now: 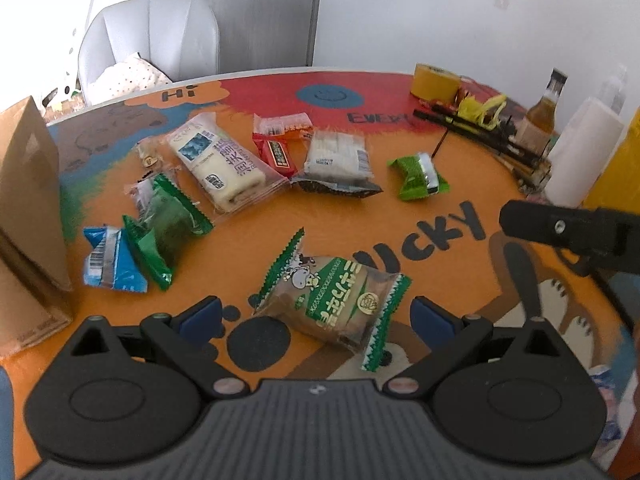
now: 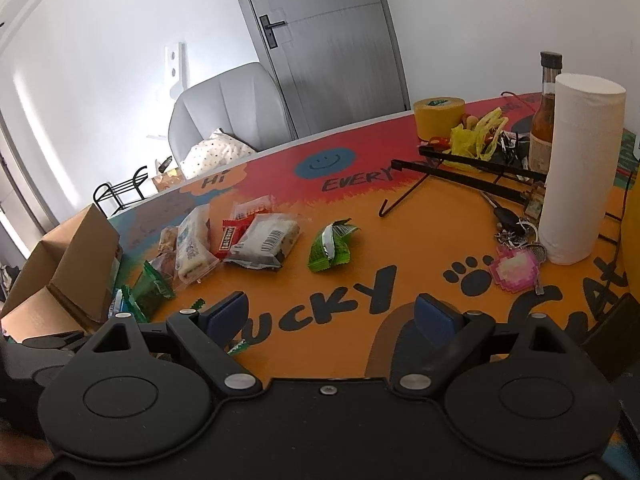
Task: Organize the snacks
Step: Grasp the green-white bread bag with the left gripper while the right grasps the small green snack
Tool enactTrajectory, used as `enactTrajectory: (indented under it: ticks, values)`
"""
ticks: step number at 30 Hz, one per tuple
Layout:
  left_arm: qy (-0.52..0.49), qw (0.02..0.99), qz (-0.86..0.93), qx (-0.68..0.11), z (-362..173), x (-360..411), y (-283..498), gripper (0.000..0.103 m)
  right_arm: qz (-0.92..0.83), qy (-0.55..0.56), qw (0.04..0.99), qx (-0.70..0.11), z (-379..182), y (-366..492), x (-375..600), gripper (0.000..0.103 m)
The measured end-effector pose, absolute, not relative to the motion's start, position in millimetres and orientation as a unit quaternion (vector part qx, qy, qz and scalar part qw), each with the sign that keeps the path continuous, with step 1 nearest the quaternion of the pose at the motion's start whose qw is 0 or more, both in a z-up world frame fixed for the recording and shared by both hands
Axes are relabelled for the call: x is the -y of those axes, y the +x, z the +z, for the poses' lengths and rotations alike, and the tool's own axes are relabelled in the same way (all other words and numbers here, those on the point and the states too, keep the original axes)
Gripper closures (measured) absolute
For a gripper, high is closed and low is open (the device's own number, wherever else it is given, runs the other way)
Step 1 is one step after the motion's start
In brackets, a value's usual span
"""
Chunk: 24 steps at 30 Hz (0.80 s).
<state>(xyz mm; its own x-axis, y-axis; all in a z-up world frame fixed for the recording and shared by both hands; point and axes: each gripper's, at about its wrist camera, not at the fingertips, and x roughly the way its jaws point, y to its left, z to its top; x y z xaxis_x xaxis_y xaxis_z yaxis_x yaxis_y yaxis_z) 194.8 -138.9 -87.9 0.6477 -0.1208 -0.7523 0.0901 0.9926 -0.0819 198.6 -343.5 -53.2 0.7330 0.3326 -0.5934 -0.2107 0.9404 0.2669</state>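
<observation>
Several wrapped snacks lie on the orange cartoon table (image 1: 248, 240). A green-and-clear cake packet (image 1: 334, 304) lies flat between the blue pads of my left gripper (image 1: 320, 316), whose jaws stand wide and clear of it. Farther back are a white roll cake (image 1: 218, 162), a red bar (image 1: 278, 154), a clear biscuit pack (image 1: 338, 160) and a bright green packet (image 1: 418, 176). At the left lie dark green packets (image 1: 168, 224) and a blue one (image 1: 112, 264). My right gripper (image 2: 340, 314) is open over bare table, the bright green packet (image 2: 330, 246) ahead of it.
An open brown cardboard box (image 1: 28, 208) stands at the table's left edge. At the back right are a yellow tape roll (image 2: 438, 114), a sauce bottle (image 2: 546, 120), a paper towel roll (image 2: 580, 168), black hangers (image 2: 472, 172) and keys (image 2: 516, 232). A grey chair (image 2: 228, 108) stands beyond.
</observation>
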Motion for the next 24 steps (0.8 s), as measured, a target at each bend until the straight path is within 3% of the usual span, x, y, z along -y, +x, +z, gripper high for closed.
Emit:
enactTrajectory:
  ticks: [5, 10, 12, 24]
  values:
    - [-0.002, 0.908, -0.055, -0.416, -97, 141, 201, 0.010, 0.151, 0.093, 0.924, -0.339, -60, 206, 342, 0.012]
    - [0.006, 0.917, -0.033, -0.398, -95, 137, 203, 0.043, 0.156, 0.089, 0.922, -0.343, -65, 215, 337, 0.020]
    - [-0.009, 0.918, -0.030, -0.396, -93, 132, 207, 0.049, 0.157, 0.084, 0.923, -0.341, -66, 219, 334, 0.022]
    - [-0.067, 0.931, -0.043, -0.357, -73, 113, 209, 0.052, 0.154, 0.063, 0.927, -0.335, -72, 253, 318, 0.033]
